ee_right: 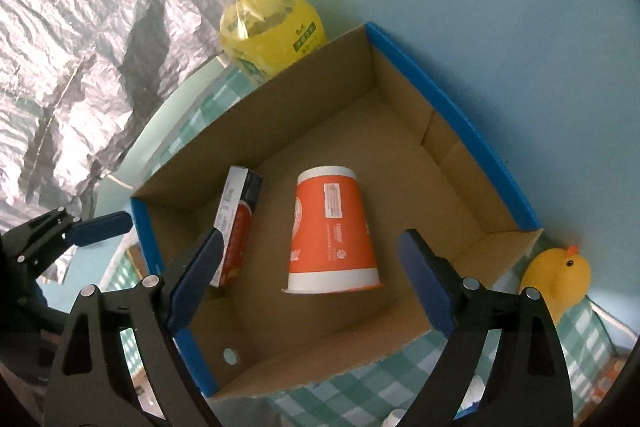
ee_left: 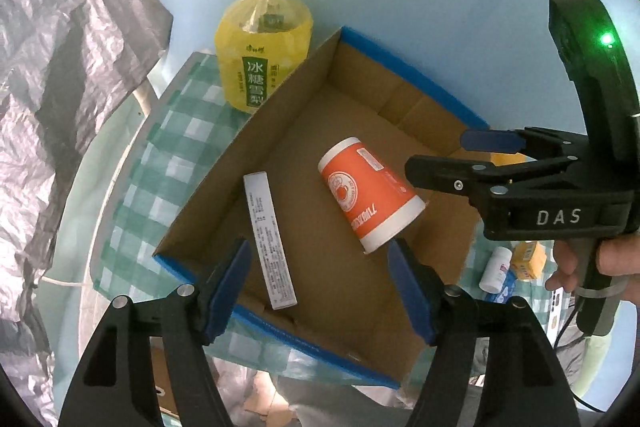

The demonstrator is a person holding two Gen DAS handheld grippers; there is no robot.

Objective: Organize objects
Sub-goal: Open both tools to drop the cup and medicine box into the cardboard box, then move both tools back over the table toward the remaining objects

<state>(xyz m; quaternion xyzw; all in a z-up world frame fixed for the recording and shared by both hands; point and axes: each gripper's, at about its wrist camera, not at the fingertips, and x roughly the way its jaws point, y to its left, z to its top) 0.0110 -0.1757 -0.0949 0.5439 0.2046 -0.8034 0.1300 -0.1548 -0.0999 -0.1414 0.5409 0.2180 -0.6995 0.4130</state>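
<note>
A corrugated cardboard box (ee_right: 400, 163) with blue outer faces sits on a green-checked cloth on the bench; inside it an orange-and-white paper cup (ee_right: 332, 227) stands upside down, a tapered cone with its rim on the floor and its long axis toward 12 o'clock in the right wrist view. A slim white printed carton (ee_left: 270, 241) lies at the cup's 9 o'clock, running 12 to 6. The left gripper (ee_left: 320, 291) and right gripper (ee_right: 310, 285) hover above the box, fingers spread wide and empty; a glossy yellow drink bottle (ee_left: 262, 43) stands at 11 o'clock, outside the box.
</note>
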